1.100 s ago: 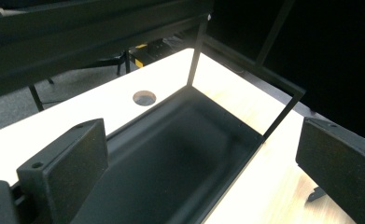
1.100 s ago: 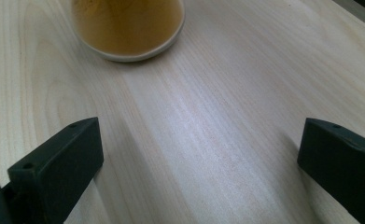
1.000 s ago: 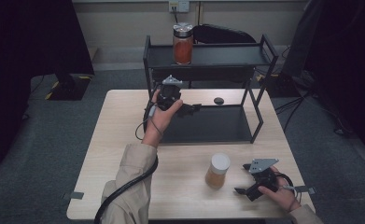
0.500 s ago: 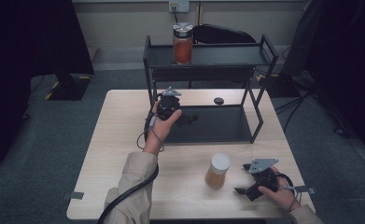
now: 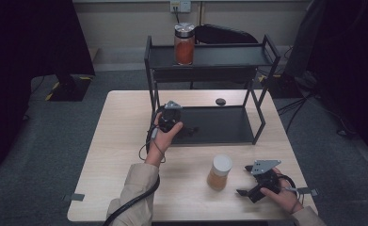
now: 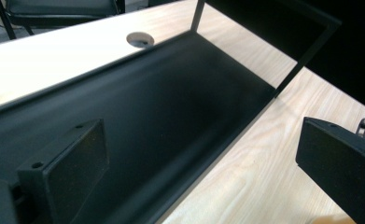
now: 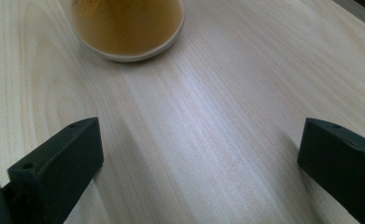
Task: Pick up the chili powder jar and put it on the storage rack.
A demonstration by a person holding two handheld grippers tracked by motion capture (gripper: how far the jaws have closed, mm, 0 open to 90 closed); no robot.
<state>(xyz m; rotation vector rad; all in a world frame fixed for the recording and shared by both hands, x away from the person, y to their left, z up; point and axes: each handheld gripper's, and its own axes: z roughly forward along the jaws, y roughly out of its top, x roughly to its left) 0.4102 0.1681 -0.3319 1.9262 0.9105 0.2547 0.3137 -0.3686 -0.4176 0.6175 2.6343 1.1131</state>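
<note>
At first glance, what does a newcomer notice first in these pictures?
Probably the red-filled jar standing alone on the top shelf of the black rack. Next, the white-lidded jar of tan powder on the table, just ahead of the open right gripper.

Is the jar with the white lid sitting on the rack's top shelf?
No, the jar with the white lid stands on the table in front of the rack, near the open right gripper.

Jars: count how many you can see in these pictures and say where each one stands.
2. The red-filled jar stands on the rack's top shelf; the white-lidded jar stands on the table, just ahead of the right gripper. None seems hidden.
</note>
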